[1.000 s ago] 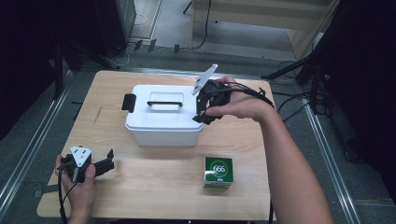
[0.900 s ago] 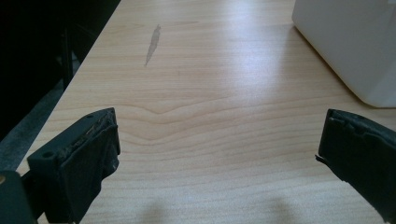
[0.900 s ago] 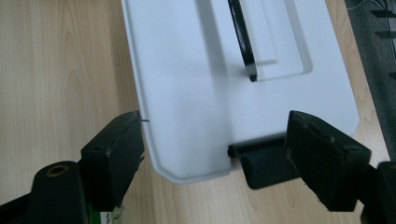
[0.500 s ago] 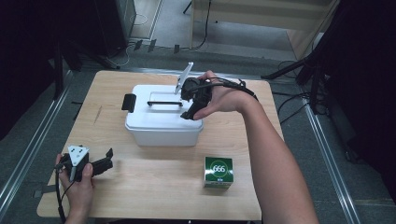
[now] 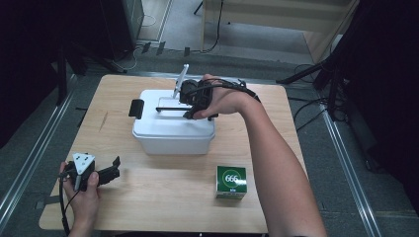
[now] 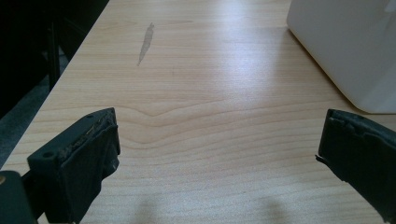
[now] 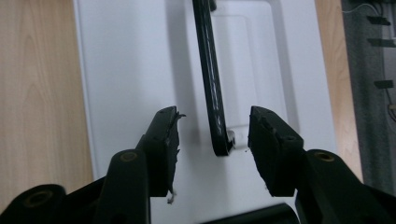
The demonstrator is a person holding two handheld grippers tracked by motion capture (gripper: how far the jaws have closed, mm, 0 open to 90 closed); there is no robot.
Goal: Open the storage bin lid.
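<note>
Jaws of right gripper [image 7: 212, 140] open astride black handle [image 7: 209, 79] of white plastic box [image 5: 170, 128], frame centre; left gripper [image 6: 217, 154] open, box side cropped.

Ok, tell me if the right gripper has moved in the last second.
Yes. In the high view the right gripper has shifted left across the white box, from its right edge to over the black handle, jaws open around the handle's end.
</note>
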